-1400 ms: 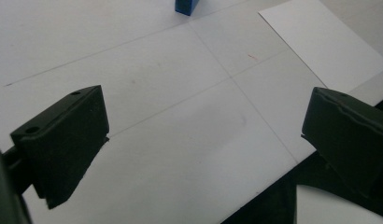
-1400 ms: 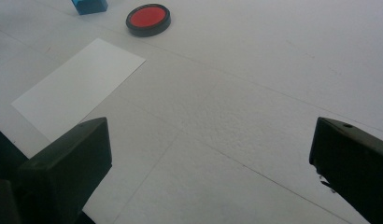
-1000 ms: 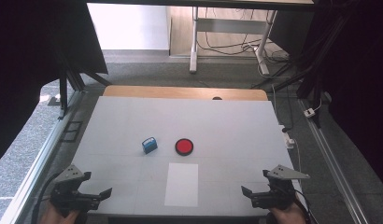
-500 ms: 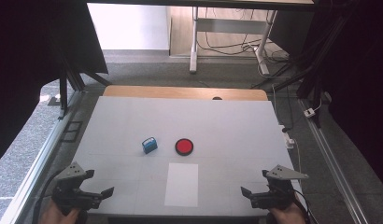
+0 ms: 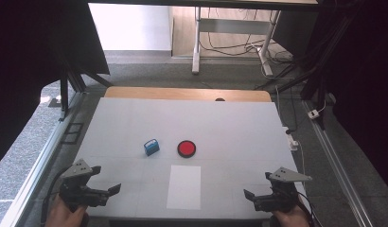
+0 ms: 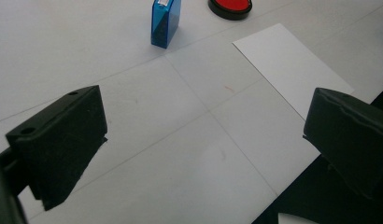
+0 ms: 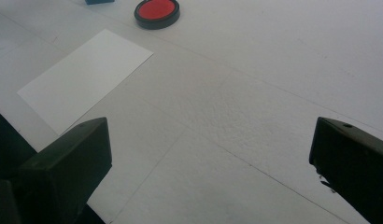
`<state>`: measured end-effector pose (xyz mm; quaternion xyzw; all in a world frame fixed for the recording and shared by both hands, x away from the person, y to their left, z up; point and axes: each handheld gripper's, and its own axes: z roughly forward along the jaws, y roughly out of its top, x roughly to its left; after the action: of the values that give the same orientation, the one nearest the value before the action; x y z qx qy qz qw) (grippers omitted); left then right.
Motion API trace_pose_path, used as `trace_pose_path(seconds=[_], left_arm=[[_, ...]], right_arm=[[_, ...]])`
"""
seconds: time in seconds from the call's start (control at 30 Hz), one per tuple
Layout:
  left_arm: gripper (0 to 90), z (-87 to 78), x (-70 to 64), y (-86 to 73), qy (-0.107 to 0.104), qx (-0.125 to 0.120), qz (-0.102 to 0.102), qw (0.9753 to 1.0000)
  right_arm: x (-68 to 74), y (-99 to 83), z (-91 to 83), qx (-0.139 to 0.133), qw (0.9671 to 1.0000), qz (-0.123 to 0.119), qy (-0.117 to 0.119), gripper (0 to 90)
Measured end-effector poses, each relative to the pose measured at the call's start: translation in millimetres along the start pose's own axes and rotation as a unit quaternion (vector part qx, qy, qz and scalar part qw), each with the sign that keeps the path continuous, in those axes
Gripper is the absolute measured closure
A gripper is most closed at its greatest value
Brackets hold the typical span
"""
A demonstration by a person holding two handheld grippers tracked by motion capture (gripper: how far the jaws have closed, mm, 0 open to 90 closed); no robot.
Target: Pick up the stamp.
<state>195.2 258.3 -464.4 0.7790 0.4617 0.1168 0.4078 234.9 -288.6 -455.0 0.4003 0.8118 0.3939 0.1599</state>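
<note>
A small blue stamp (image 5: 151,147) stands upright near the middle of the white table (image 5: 230,123), with a round red ink pad (image 5: 186,148) just to its right. In front of them a white sheet of paper (image 5: 184,187) lies flat. My left gripper (image 5: 107,183) hovers at the front left corner, open and holding nothing. My right gripper (image 5: 255,188) is open at the front right corner. In the left gripper view, the stamp (image 6: 165,22), pad (image 6: 230,5) and paper (image 6: 292,70) lie ahead of the wide-apart jaws. The right gripper view has the pad (image 7: 157,12) and paper (image 7: 84,77) ahead.
A wooden strip (image 5: 187,93) runs along the table's far edge. Beyond it are desk legs and cables (image 5: 239,42) on the floor. Metal rails (image 5: 45,151) flank the table. A white cable plug (image 5: 291,141) sits at the right edge.
My left gripper has crept slightly forward and to the right. The right gripper, stamp, pad and paper have stayed in place.
</note>
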Motion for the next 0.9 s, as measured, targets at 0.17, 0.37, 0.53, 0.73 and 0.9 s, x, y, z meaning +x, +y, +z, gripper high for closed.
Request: trace_pose_path(seconds=[0.17, 0.37, 0.53, 0.73, 0.9], left_arm=[[0.0, 6.0, 3.3, 5.0, 0.004, -0.006, 0.005, 1.0000], [0.0, 18.6, 3.8, 11.4, 0.002, 0.007, 0.016, 0.9998], [0.0, 23.8, 6.8, 17.0, -0.001, 0.006, 0.020, 0.9998], [0.0, 32.2, 10.0, 26.3, -0.003, 0.009, 0.023, 0.9997], [0.0, 45.5, 12.5, 34.1, -0.008, 0.011, 0.029, 0.9995]], right_arm=[[-0.2, 0.1, 0.2, 0.001, 1.0000, 0.000, 0.002, 0.0], [-0.2, 0.2, 0.6, 0.000, 1.0000, 0.000, 0.002, 0.0], [-0.7, 0.2, 0.6, -0.001, 1.0000, 0.003, 0.002, 0.0], [-1.4, 0.3, 0.7, 0.000, 1.0000, 0.006, 0.003, 0.0], [-1.1, 0.4, 0.8, 0.001, 1.0000, 0.005, 0.003, 0.0]])
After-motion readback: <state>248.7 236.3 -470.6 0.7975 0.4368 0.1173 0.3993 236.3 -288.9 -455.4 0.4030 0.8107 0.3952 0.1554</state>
